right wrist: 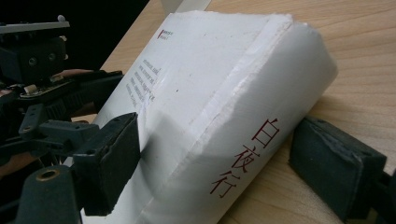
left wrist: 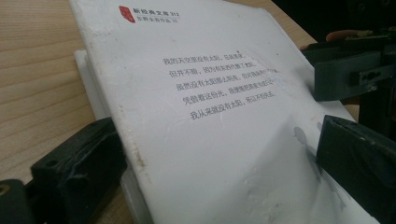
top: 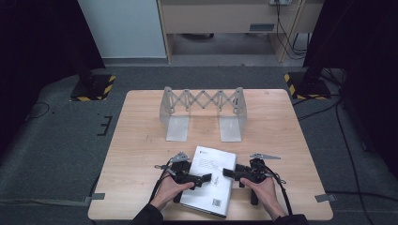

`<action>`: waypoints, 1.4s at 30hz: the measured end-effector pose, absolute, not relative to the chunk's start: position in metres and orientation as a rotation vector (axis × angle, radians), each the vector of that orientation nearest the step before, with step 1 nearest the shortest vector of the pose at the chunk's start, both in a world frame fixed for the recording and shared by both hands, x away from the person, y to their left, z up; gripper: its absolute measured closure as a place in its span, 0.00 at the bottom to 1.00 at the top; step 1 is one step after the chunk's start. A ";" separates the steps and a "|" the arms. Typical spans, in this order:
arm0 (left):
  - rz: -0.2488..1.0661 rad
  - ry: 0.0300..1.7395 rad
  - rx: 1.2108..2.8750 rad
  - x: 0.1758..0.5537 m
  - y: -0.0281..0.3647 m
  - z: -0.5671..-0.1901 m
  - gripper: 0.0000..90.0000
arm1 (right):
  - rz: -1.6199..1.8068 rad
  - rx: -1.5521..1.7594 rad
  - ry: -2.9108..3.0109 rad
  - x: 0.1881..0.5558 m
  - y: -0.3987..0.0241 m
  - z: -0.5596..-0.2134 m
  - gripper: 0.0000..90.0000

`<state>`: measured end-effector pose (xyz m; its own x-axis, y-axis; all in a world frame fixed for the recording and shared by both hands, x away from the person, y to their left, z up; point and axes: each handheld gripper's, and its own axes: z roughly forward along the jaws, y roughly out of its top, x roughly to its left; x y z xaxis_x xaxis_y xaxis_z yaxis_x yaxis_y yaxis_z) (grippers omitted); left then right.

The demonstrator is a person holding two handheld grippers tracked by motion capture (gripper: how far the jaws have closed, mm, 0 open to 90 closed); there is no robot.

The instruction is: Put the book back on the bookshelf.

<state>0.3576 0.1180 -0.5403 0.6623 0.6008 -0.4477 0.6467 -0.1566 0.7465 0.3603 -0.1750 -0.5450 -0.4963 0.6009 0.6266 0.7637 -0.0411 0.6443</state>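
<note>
A thick white book [top: 211, 180] with printed text on its cover lies at the front middle of the wooden table [top: 141, 140]. My left gripper [top: 205, 178] is at its left side. In the left gripper view the jaws of the left gripper [left wrist: 219, 158] straddle the book [left wrist: 210, 107], one low by the page edge, one just over the cover, open. My right gripper [top: 228, 173] is at the spine side. In the right gripper view its jaws [right wrist: 219, 161] press the book [right wrist: 210, 93] at the spine, one on the cover, one beneath.
A metal expanding book rack [top: 202, 110] stands upright at the back middle of the table, with two flat feet pointing toward me. Bare wood lies between the rack and the book. The table's front edge is just below both hands.
</note>
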 end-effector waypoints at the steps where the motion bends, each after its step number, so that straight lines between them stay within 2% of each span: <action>1: -0.057 1.000 1.834 0.358 0.118 -0.540 0.00 | -1.570 -1.486 -2.062 0.360 -0.175 -0.545 0.18; 8: -0.060 0.999 1.847 0.358 0.118 -0.538 0.00 | -1.568 -1.486 -2.060 0.361 -0.175 -0.545 0.18; 12: -0.093 1.032 1.868 0.358 0.124 -0.532 0.09 | -1.564 -1.478 -2.074 0.362 -0.175 -0.545 0.18; 13: -0.090 1.031 1.871 0.358 0.125 -0.531 0.13 | -1.560 -1.480 -2.073 0.362 -0.175 -0.544 0.19; 20: -0.046 1.018 1.884 0.356 0.129 -0.524 0.25 | -1.537 -1.486 -2.081 0.363 -0.174 -0.543 0.20; 28: -0.016 1.017 1.870 0.354 0.132 -0.519 0.31 | -1.536 -1.464 -2.106 0.367 -0.173 -0.538 0.20; 37: 0.035 1.002 1.820 0.350 0.134 -0.502 0.42 | -1.664 -1.422 -2.163 0.367 -0.175 -0.520 0.24; 42: 0.073 0.988 1.792 0.349 0.135 -0.497 0.45 | -1.743 -1.409 -2.191 0.368 -0.173 -0.511 0.25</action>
<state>0.3487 0.1352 -0.4968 0.6587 0.6475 -0.3832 0.5843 -0.1193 0.8027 0.3684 -0.1730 -0.5105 -0.5957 0.6246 0.5049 0.6326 -0.0224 0.7741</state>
